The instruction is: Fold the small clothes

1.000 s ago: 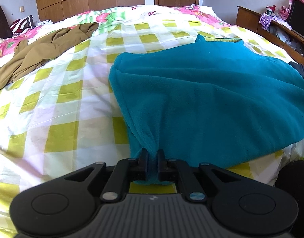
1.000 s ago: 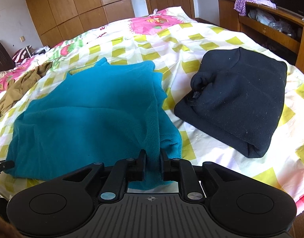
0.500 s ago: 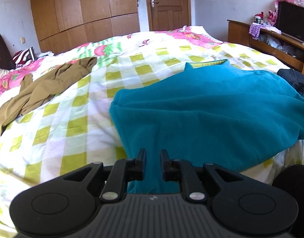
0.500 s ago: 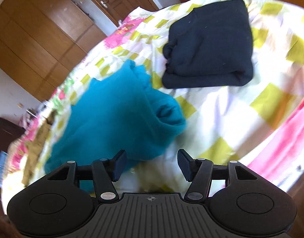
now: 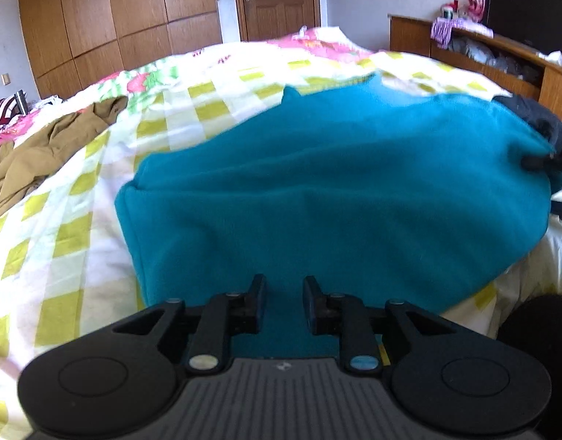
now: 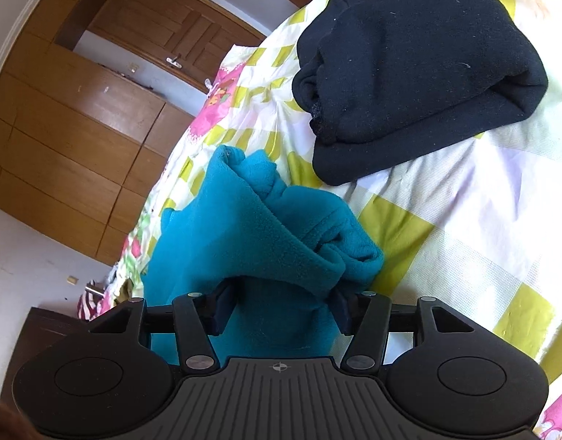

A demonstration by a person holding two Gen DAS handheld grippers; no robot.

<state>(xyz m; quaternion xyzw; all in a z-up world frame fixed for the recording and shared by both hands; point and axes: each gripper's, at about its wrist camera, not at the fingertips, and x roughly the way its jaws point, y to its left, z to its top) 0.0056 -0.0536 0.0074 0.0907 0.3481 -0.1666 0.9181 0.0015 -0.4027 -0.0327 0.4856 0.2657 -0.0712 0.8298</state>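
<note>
Two tongs over teal fleece (image 5: 336,190) on a checked bedspread (image 5: 61,242): left tongs (image 5: 284,302) opening, jaws narrowly apart, fleece lying under and ahead of them, pads not pressing it; right tongs (image 6: 281,306) spread wide, rolled to one side, a bunched fold of the same fleece (image 6: 266,242) sitting between the jaws, contact with the pads impossible to tell. Beyond the right tongs, up and to the right, a folded dark garment (image 6: 420,62), apart from the fleece. Far left of the left tongs, a crumpled brown garment (image 5: 50,150); farther still, a wooden wardrobe (image 5: 116,25).
</note>
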